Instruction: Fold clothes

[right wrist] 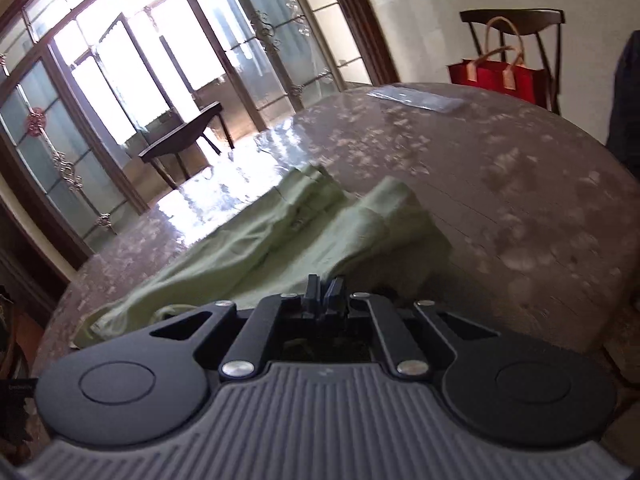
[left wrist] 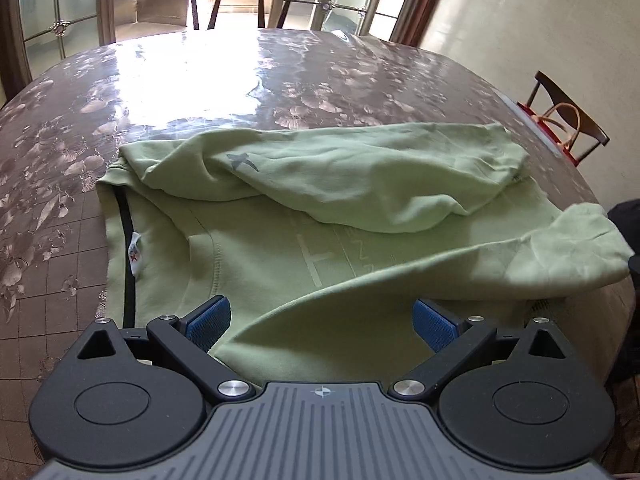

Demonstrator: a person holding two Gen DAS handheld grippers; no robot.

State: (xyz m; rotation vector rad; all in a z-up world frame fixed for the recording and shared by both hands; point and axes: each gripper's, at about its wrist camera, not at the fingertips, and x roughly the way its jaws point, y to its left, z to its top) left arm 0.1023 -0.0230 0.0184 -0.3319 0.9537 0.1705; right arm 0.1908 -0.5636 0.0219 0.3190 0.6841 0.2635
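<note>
Green sweatshirt [left wrist: 320, 216] sleeves crossed, right gripper [right wrist: 324, 294] seemingly pinched

The near hem of the green sweatshirt [left wrist: 280, 248] is hidden under the left tool [left wrist: 322, 322], whose body fills the bottom of the left wrist view. Its lower sleeve [left wrist: 560, 248] covers part of the pale chest lettering [left wrist: 320, 264], which cannot be read. The small label [left wrist: 135, 258] at the collar is too small to read.

In the right wrist view the counter [right wrist: 520, 200] is smeared by motion blur, so its flower pattern shows only as pale blotches. The right tool [right wrist: 325, 294] hides the cloth edge just ahead of it; whether fabric sits between its closed fingers cannot be told. A dark shape [right wrist: 626, 100] is cut off by the right edge.
</note>
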